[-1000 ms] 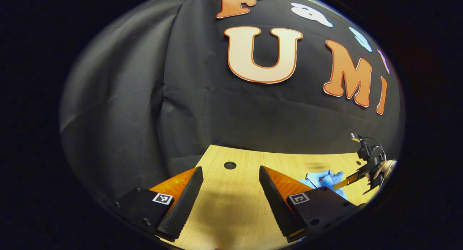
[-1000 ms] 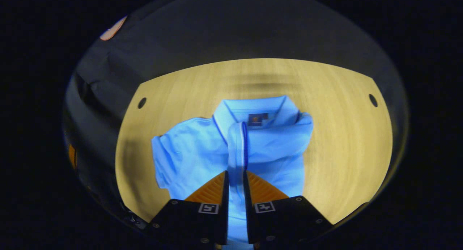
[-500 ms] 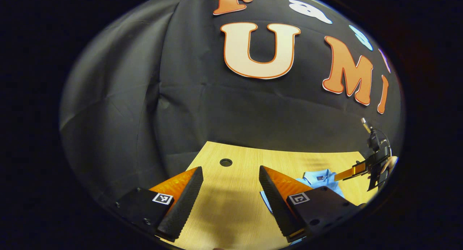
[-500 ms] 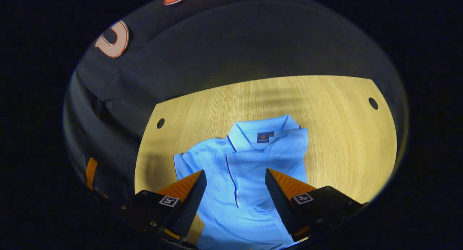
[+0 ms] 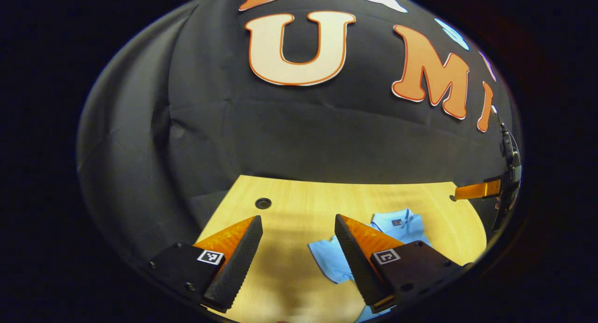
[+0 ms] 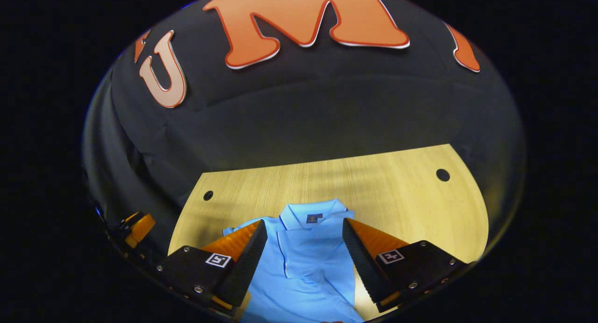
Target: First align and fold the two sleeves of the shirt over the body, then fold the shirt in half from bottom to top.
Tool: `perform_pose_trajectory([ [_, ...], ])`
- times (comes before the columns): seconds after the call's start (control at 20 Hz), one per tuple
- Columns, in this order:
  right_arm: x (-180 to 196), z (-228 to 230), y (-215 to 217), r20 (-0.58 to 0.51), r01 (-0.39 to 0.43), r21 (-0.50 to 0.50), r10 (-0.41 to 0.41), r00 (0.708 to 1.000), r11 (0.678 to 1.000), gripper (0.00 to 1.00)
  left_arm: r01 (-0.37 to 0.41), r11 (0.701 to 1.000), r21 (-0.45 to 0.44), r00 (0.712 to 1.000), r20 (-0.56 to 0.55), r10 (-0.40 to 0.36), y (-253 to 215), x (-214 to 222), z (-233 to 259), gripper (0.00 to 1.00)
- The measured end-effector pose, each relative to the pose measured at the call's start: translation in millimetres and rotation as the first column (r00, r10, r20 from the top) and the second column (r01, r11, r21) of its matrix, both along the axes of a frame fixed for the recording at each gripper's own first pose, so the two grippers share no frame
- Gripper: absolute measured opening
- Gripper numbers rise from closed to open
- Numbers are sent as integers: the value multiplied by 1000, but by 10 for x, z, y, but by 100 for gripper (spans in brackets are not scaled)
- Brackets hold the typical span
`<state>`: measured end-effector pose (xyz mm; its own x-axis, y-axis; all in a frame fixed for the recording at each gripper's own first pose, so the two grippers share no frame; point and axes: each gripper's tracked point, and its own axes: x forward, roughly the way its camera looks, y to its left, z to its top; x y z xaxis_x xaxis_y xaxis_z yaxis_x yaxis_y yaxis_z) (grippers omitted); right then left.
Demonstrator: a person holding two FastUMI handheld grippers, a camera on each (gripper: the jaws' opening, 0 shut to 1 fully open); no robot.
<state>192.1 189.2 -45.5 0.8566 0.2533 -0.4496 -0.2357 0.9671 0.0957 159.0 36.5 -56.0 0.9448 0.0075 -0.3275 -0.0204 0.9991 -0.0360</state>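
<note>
A second earlier the right tongs (image 6: 303,262) had been pinched on a fold of the light-blue short-sleeved polo shirt (image 6: 303,257); by this moment they stood wide apart with nothing between them, raised above the garment. The right sleeve lay folded over the body with its edge running down the chest, so that half of the first step looked done. The left sleeve (image 5: 327,260) lay spread out flat on the pale wooden desk (image 6: 373,187), apparently not yet folded.

The left tongs (image 5: 296,262) were likewise spread wide and empty, held above the desk just beside that loose sleeve, which probably was their next target. In the left gripper view the right tongs (image 5: 476,190) showed farther off at the edge.

The shirt lay near the middle of the desk, collar (image 6: 312,214) pointing toward the black cloth wall (image 6: 303,122), its long axis running from the person to that wall.
</note>
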Motion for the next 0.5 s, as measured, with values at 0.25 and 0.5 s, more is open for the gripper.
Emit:
perform_pose_trajectory([
  [0.25, -111, 240, -302, 45, 24, 52, -26, 999, 998, 98, 49, 999, -22, 987, -154, -52, -293, 369, -349, 100],
  [0.5, -186, 164, -635, 13, 49, 79, -50, 999, 996, 98, 64, 998, -17, 945, -322, -66, -432, 634, -785, 100],
])
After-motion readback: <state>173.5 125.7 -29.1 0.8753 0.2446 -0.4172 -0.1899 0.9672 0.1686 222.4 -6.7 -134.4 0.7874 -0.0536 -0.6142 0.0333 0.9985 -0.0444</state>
